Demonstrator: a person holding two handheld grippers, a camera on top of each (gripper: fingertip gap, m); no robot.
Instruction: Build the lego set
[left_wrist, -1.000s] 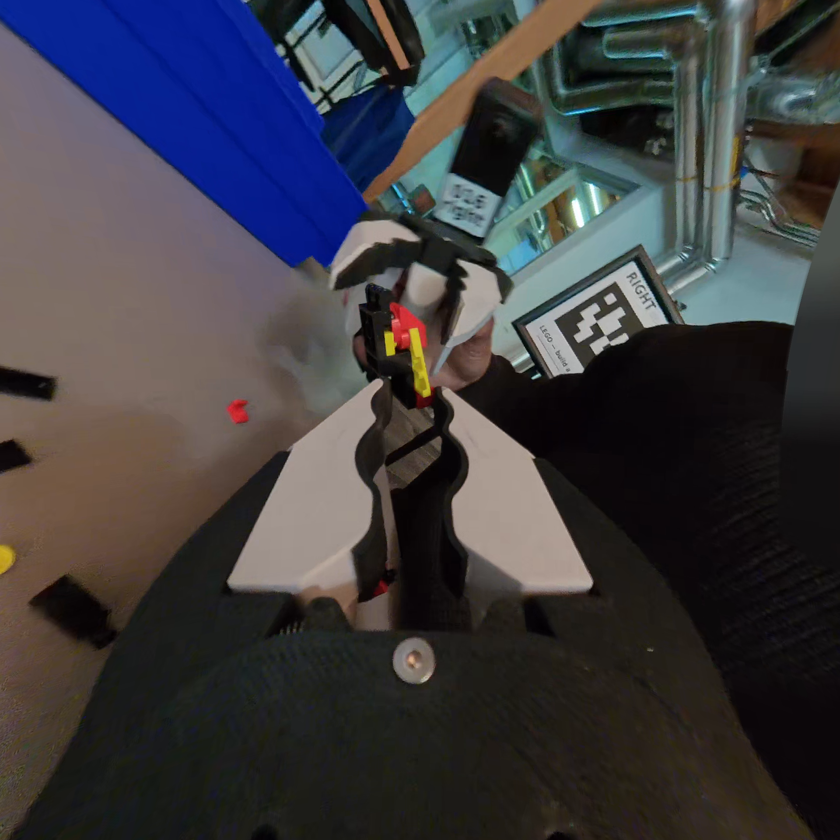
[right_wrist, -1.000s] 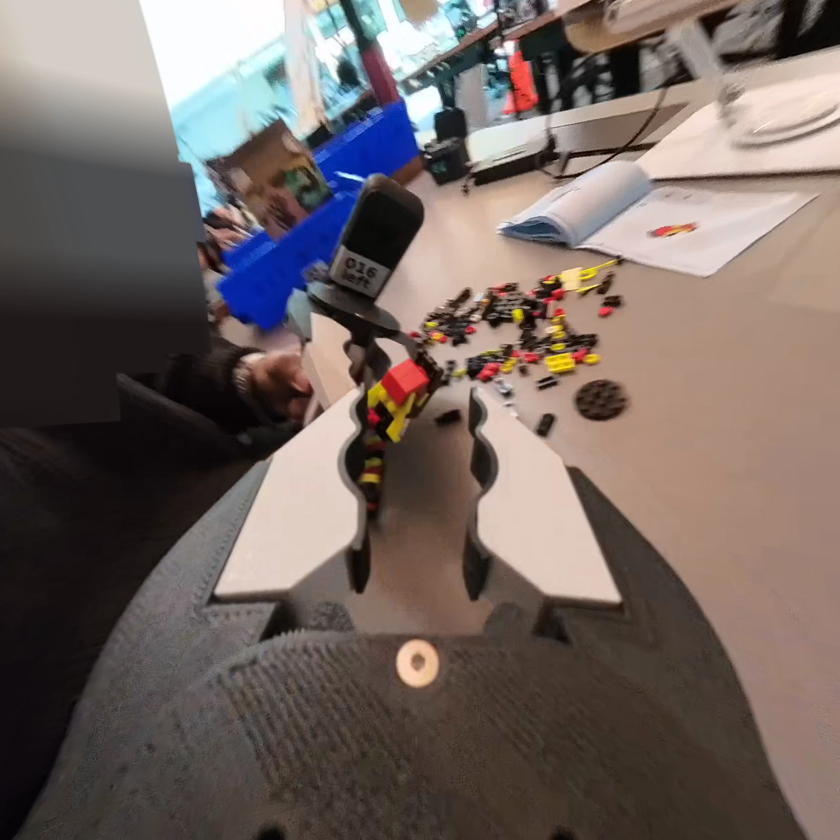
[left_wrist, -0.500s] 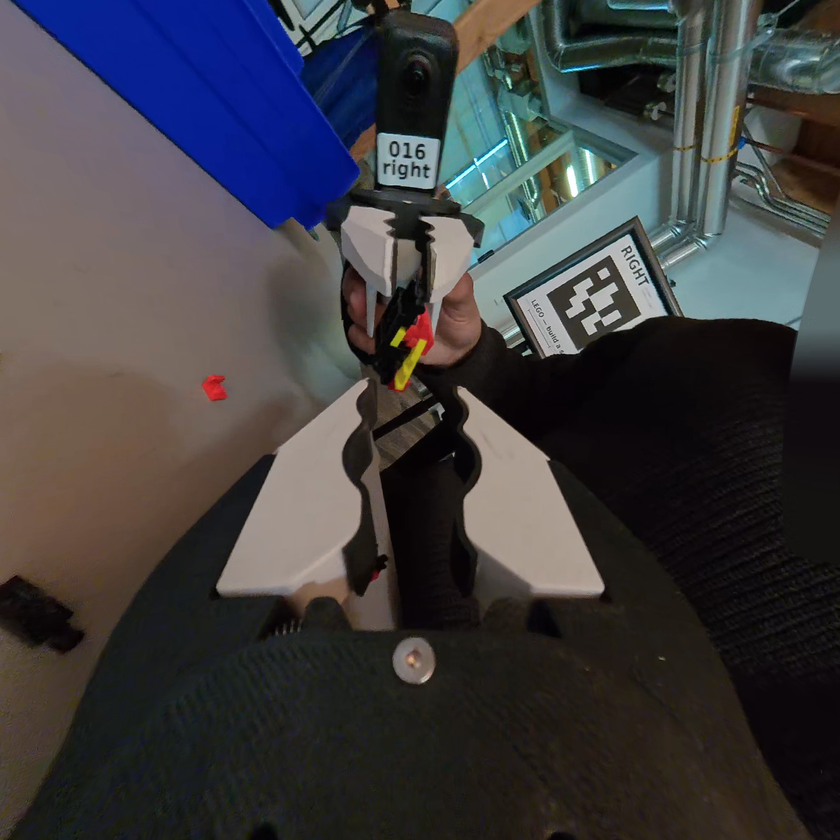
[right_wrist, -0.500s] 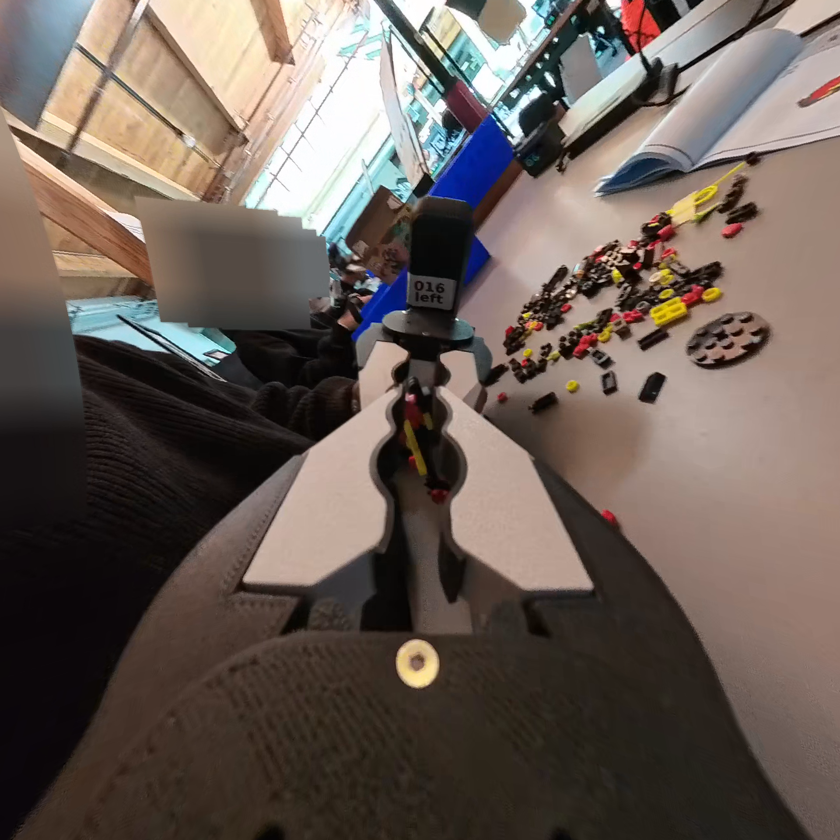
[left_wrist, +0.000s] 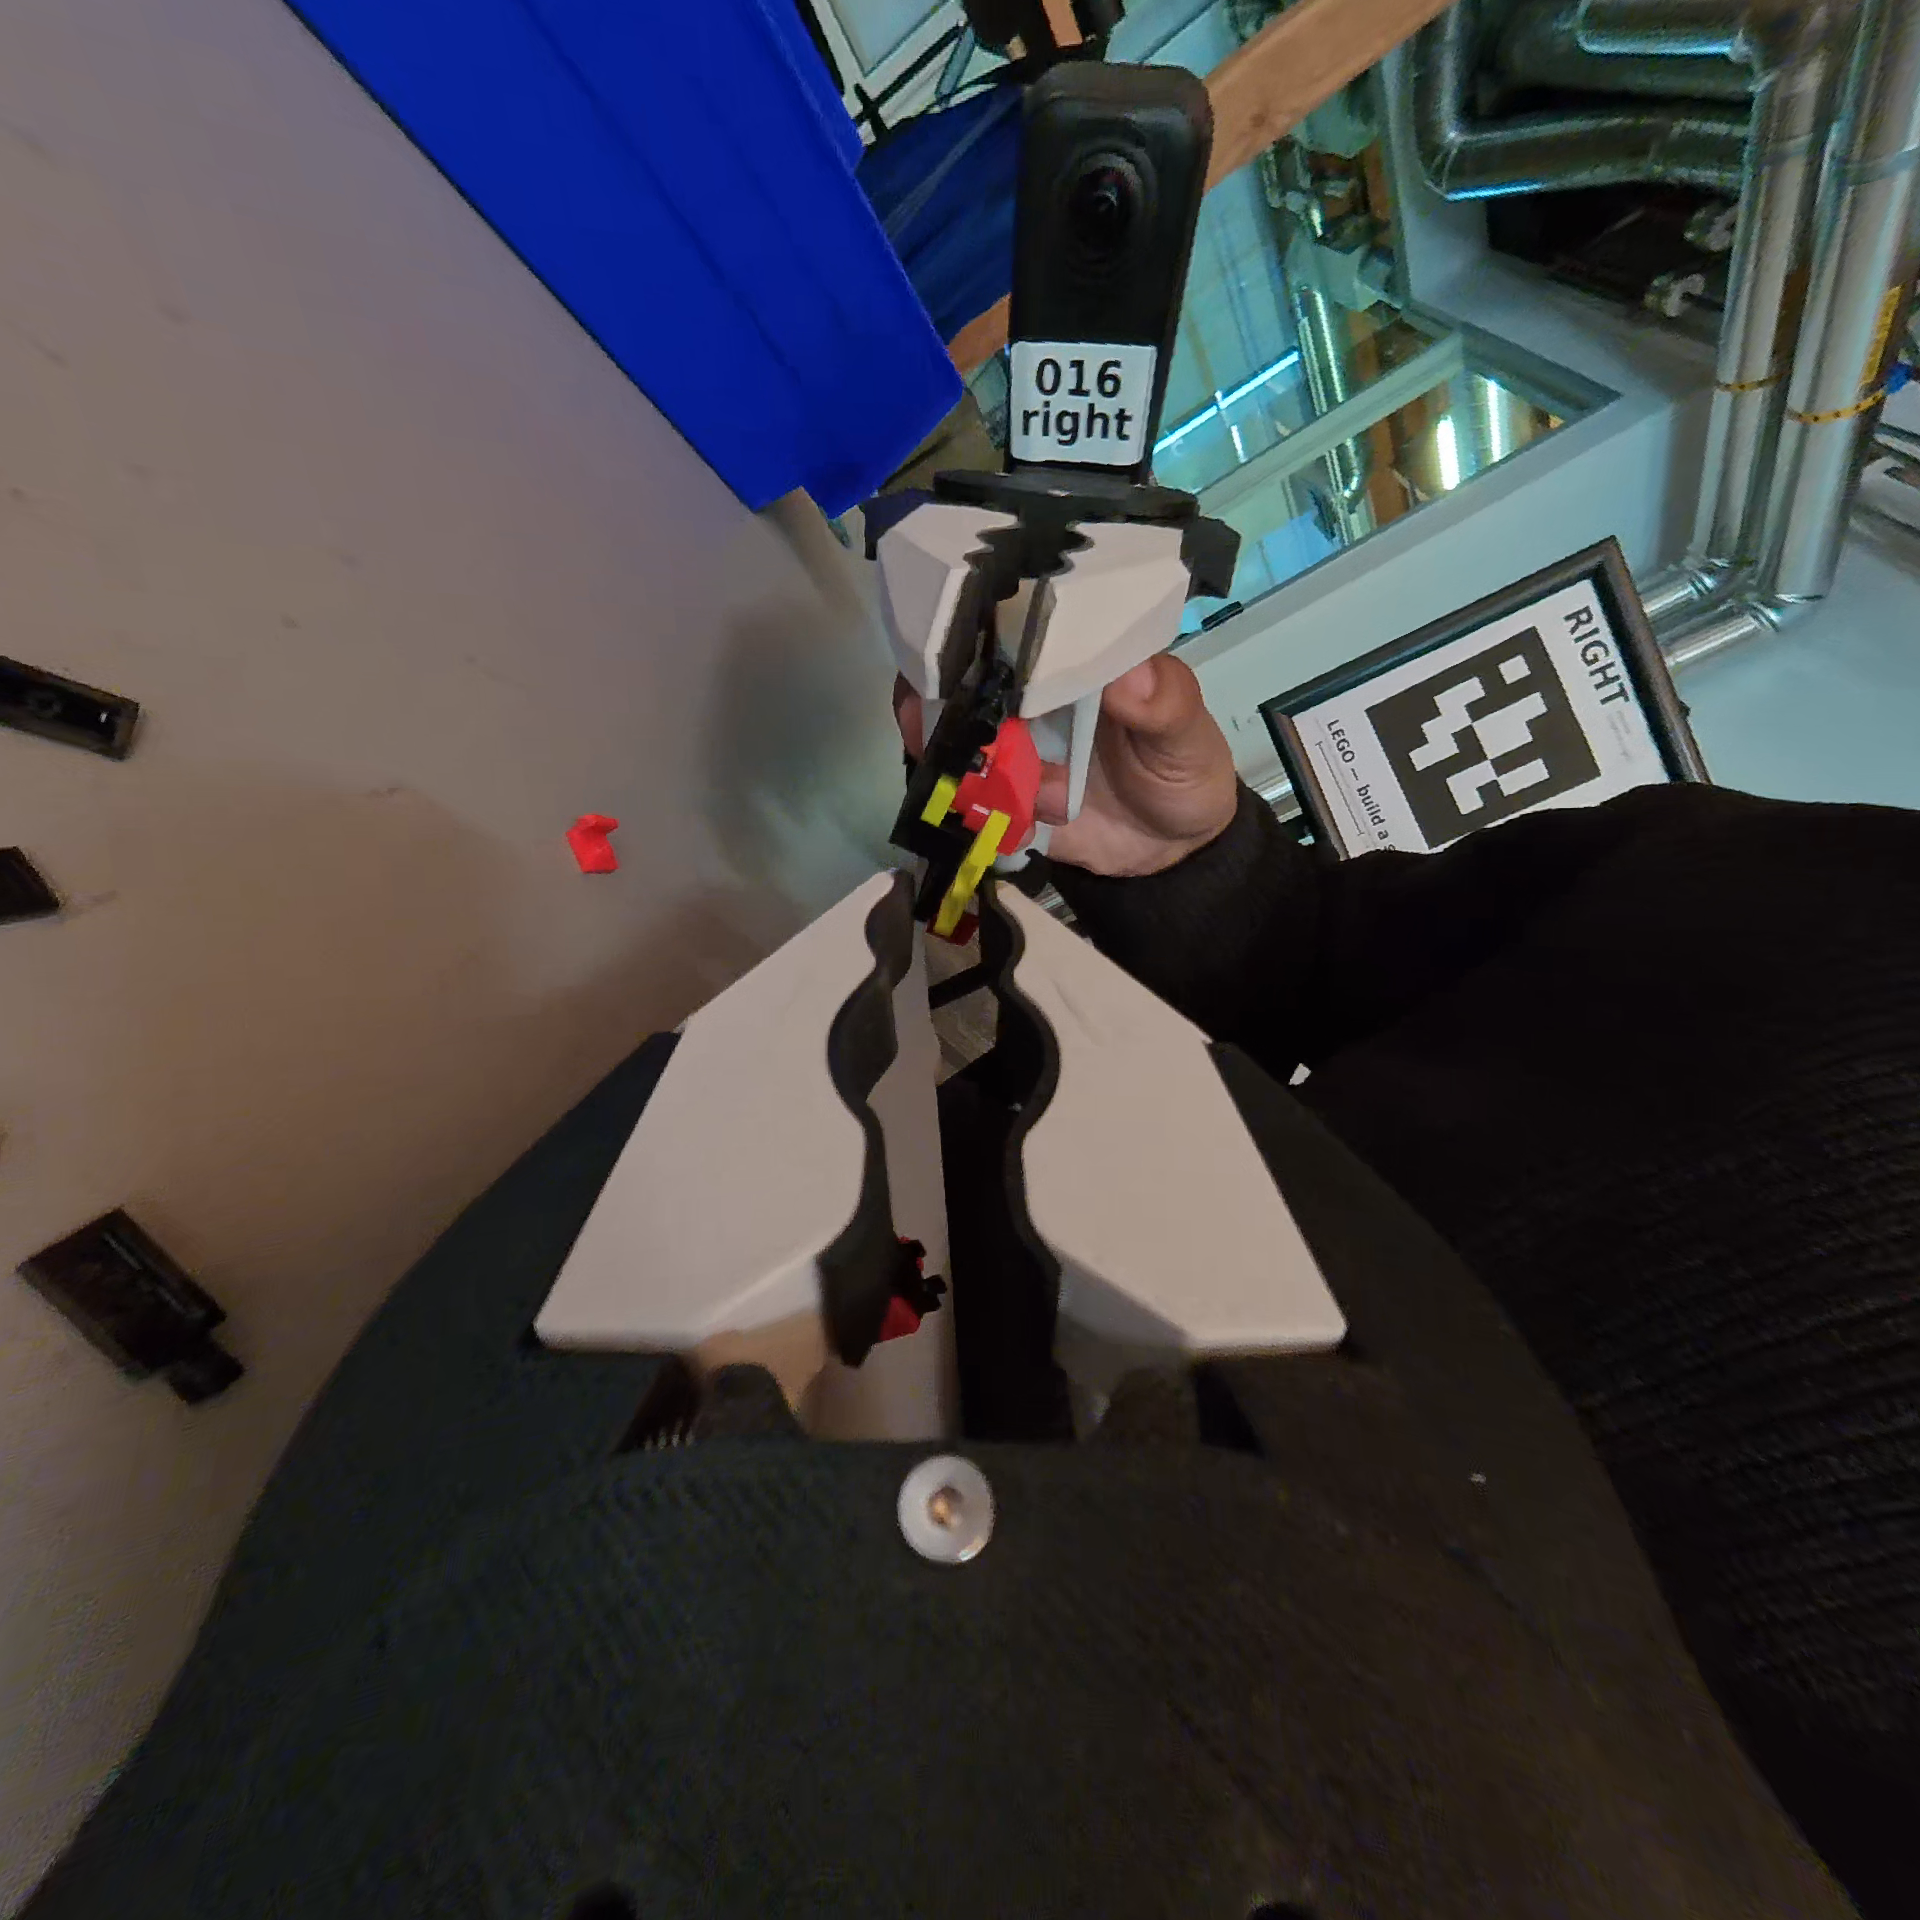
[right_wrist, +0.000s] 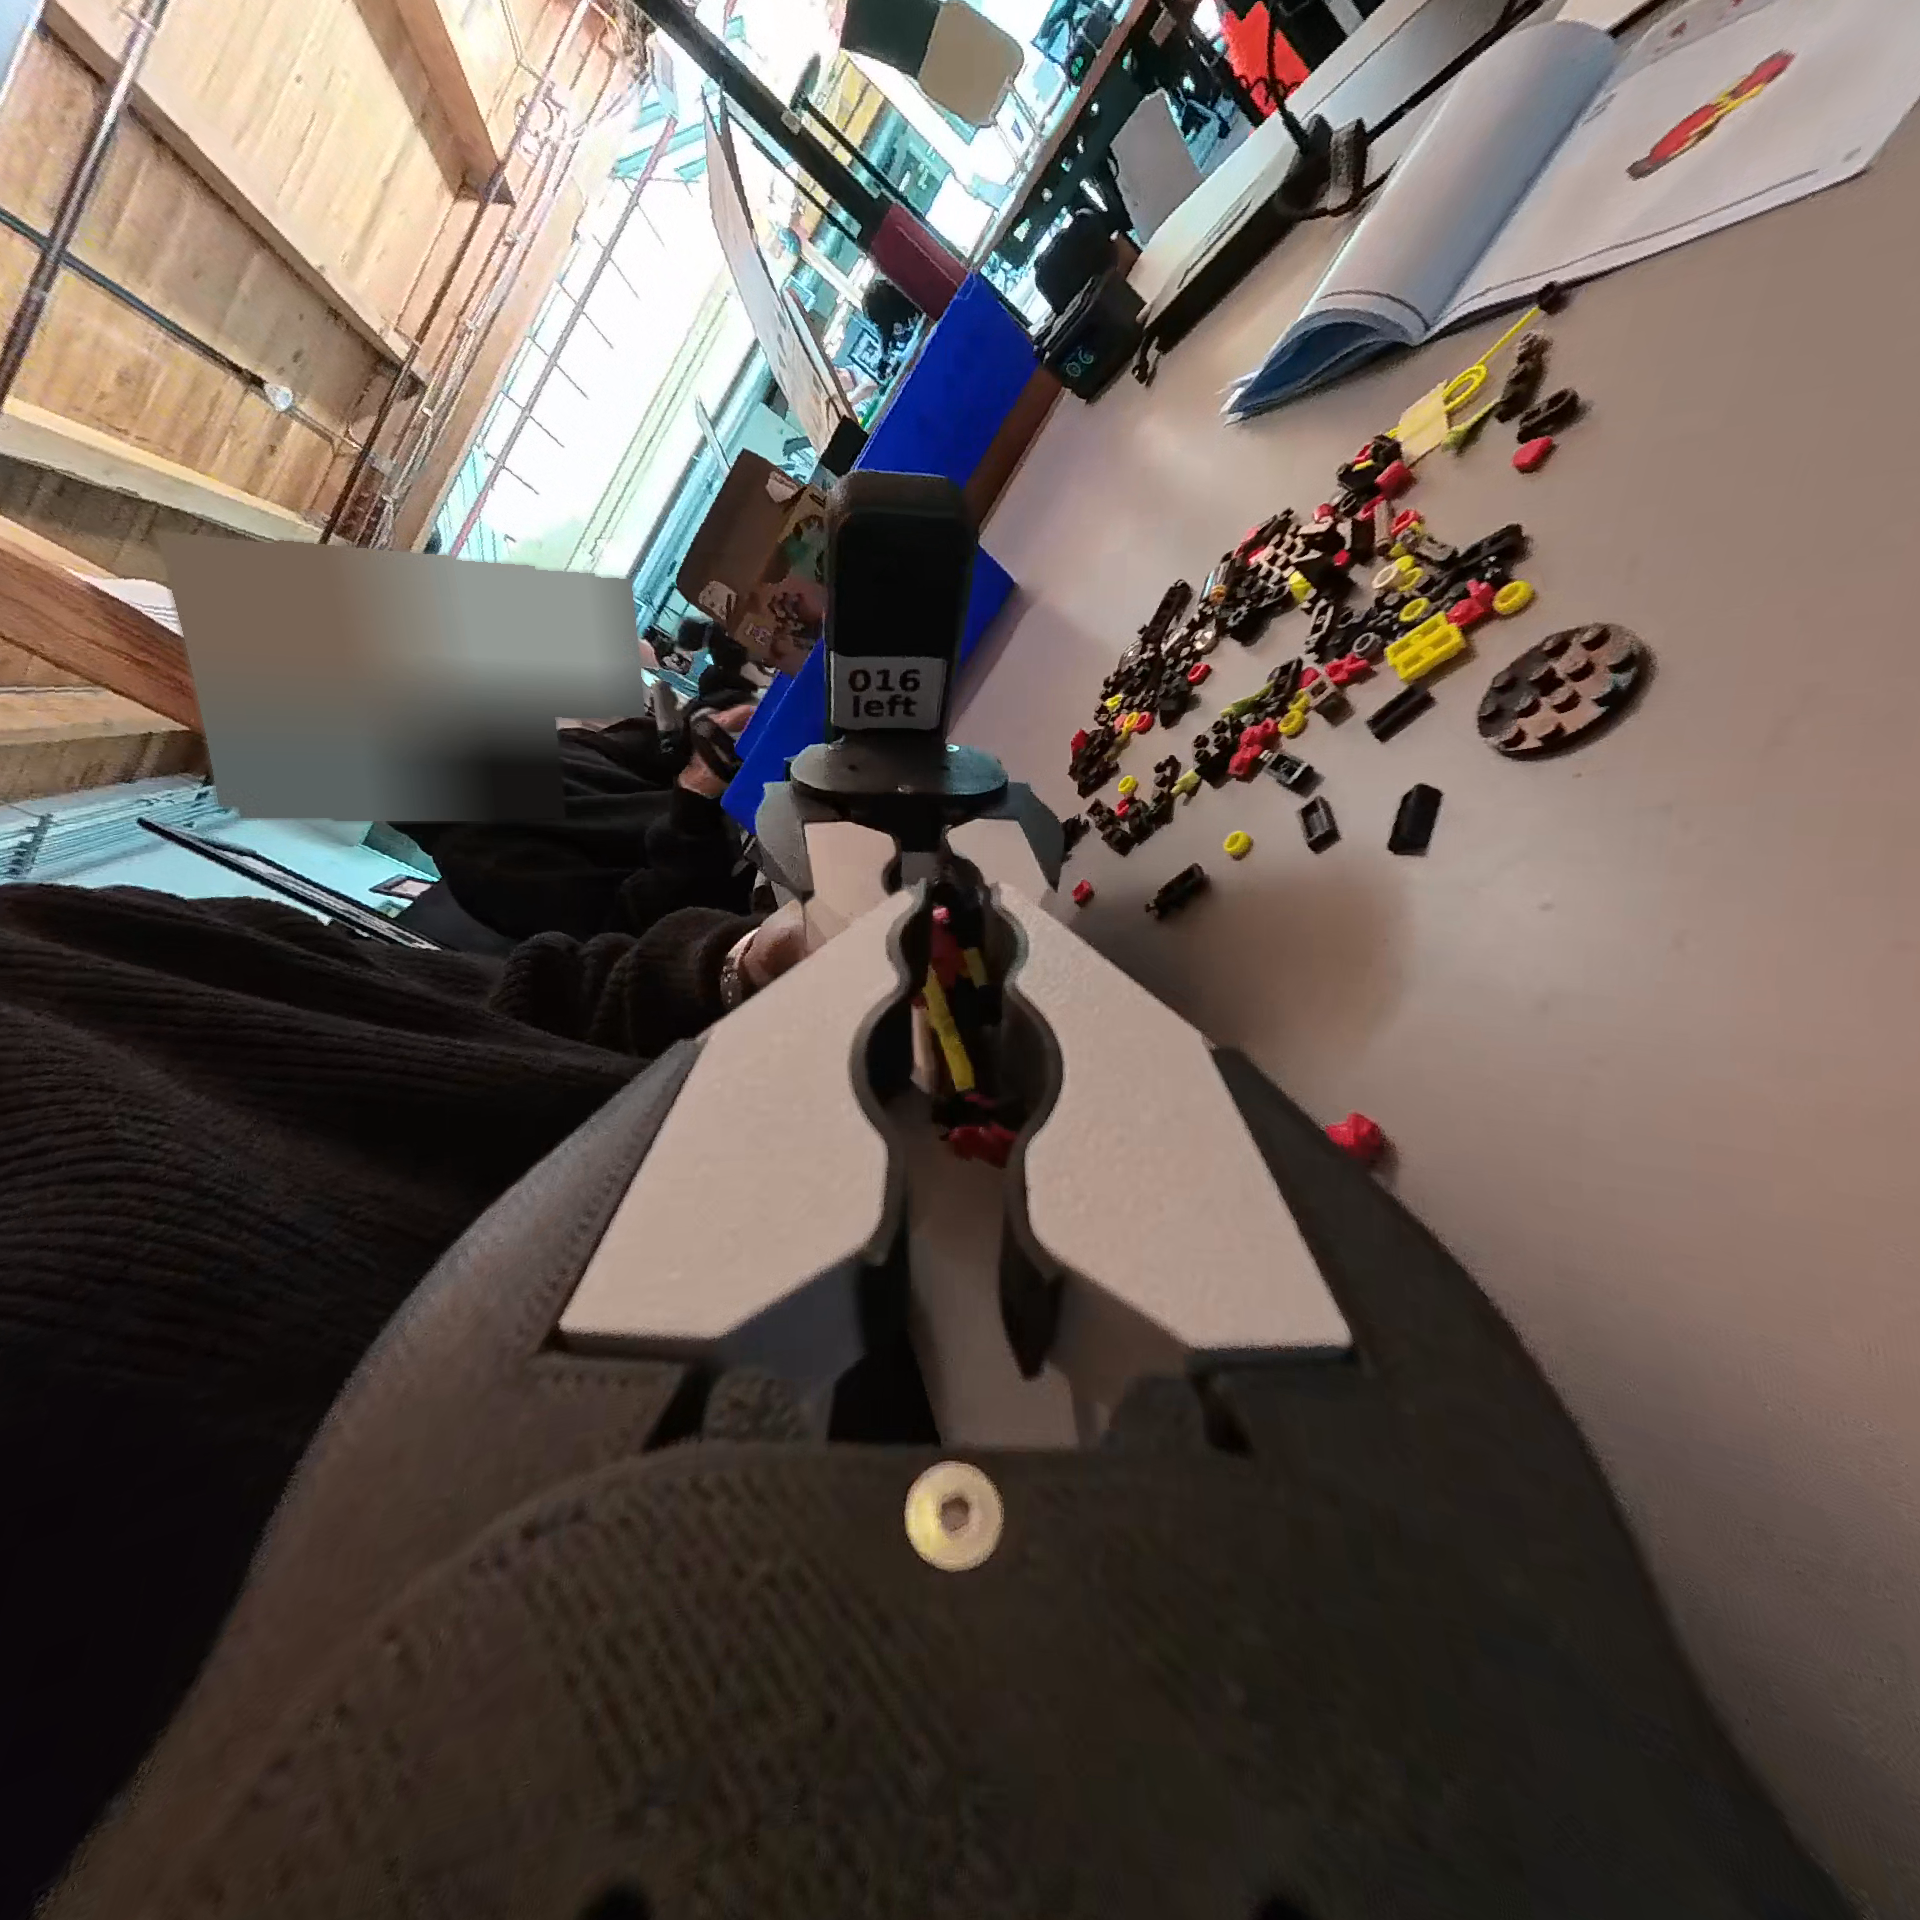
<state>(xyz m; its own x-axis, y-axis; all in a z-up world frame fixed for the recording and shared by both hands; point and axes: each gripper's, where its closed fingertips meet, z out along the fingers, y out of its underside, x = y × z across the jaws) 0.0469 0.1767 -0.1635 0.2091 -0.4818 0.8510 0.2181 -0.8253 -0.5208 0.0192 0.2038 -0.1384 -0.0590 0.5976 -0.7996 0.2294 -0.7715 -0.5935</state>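
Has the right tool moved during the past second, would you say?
Yes. Against the framed sign, the right tool swung from leaning toward it to upright and closed on the lego model.

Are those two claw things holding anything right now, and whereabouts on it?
Yes: a small lego build, held between both. The right tool grips its upper end, the left tool its lower end.
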